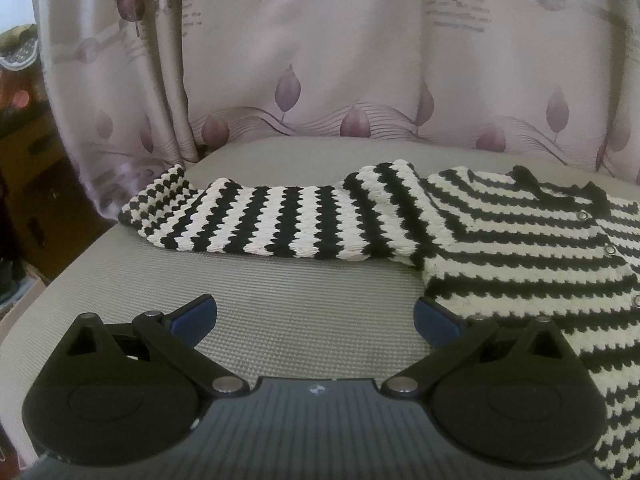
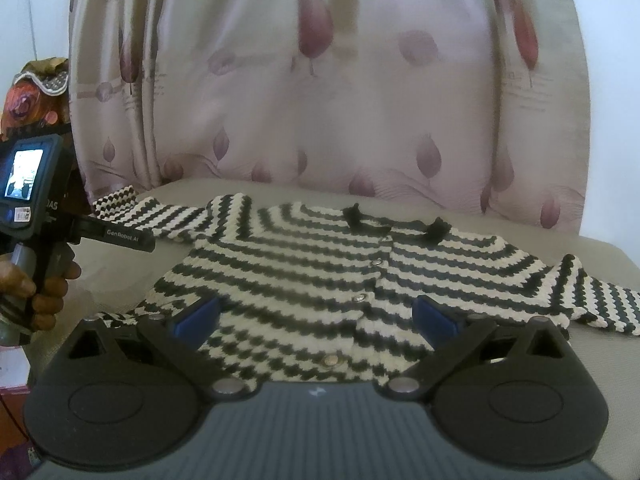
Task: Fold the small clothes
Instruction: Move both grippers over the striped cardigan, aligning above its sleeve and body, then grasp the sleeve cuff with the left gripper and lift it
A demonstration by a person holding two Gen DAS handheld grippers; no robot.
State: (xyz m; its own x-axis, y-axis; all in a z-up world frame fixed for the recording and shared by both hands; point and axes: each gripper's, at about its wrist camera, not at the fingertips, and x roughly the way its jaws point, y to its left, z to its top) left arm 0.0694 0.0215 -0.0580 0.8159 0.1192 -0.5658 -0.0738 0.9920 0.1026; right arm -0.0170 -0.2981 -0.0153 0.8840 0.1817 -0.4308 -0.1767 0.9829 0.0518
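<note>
Behind everything hangs a pale pink curtain (image 1: 320,60) printed with purple leaves, and in front of it I see a grey ribbed mat (image 1: 296,320) carrying a small black-and-white striped knitted cardigan (image 2: 344,280), laid flat with its front up and both sleeves out to the sides. Only my right wrist view takes in the whole garment: the dark collar at the far edge, the row of snap buttons (image 2: 362,298) down the middle, and the far sleeve (image 2: 600,304) trailing off to the right. My left wrist view shows mainly the other sleeve (image 1: 256,220) stretched across the mat (the body only enters at the right edge). The left gripper (image 1: 316,316) hovers low over bare mat just in front of that sleeve, its blue-padded fingers spread wide and gripping nothing. The right gripper (image 2: 316,314) sits over the cardigan's lower front, fingers likewise wide apart, with the button row between them. From the right view I also catch the left device side-on, a hand (image 2: 38,292) wrapped around its handle.
</note>
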